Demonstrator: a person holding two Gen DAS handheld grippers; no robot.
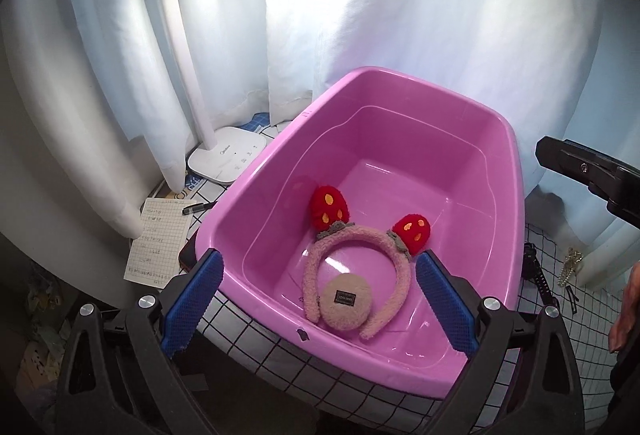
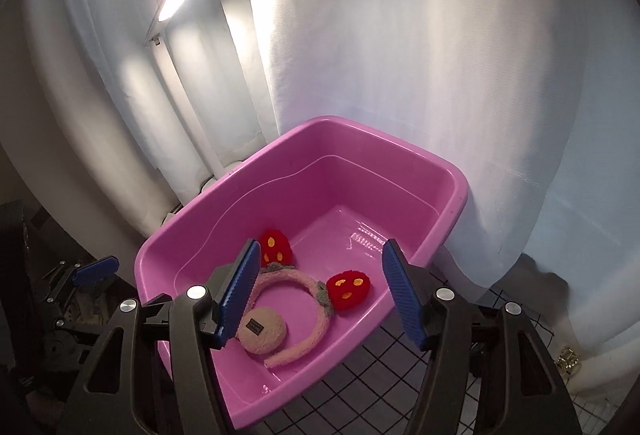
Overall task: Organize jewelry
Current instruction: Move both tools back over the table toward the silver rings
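Item one, the pink tub [image 1: 400, 139]: smooth moulded plastic, rectangular with rounded corners and a stepped inner wall. I see it standing on a white cloth with a black grid [image 1: 248, 331], backed by a white curtain [image 1: 440, 15].

Item two, the headband [image 1: 356, 259]: fluffy pink fleece bent in a U, lying flat on the tub floor near the front wall. Two red plush strawberries with orange seed spots sit on its crown, each with a grey-green ruffled collar.

Item three, the round pad [image 1: 347, 301]: beige, fuzzy, disc-shaped, lying inside the arc of the headband and touching it. It bears a small dark rectangular label; I cannot read the lettering.

Item four, the desk lamp [image 1: 228, 155]: white, flat square base with touch marks and a small grey brand word too blurred for me to read, a slim upright stem and a lit bar head. It stands left of the tub.

Item five, a sheet of squared paper [image 1: 158, 239] with handwriting I cannot make out, and a black pen [image 1: 197, 208] beside it, both left of the tub.

Item six, a pale beaded chain [image 1: 573, 263] on the cloth right of the tub, and a black strap [image 1: 538, 275] just beside the tub's right wall.

My left gripper [image 1: 320, 303] hangs over the tub's front rim, its ribbed blue pads spread wide and holding nothing. My right gripper [image 2: 320, 293] hovers over the tub, likewise spread and empty.
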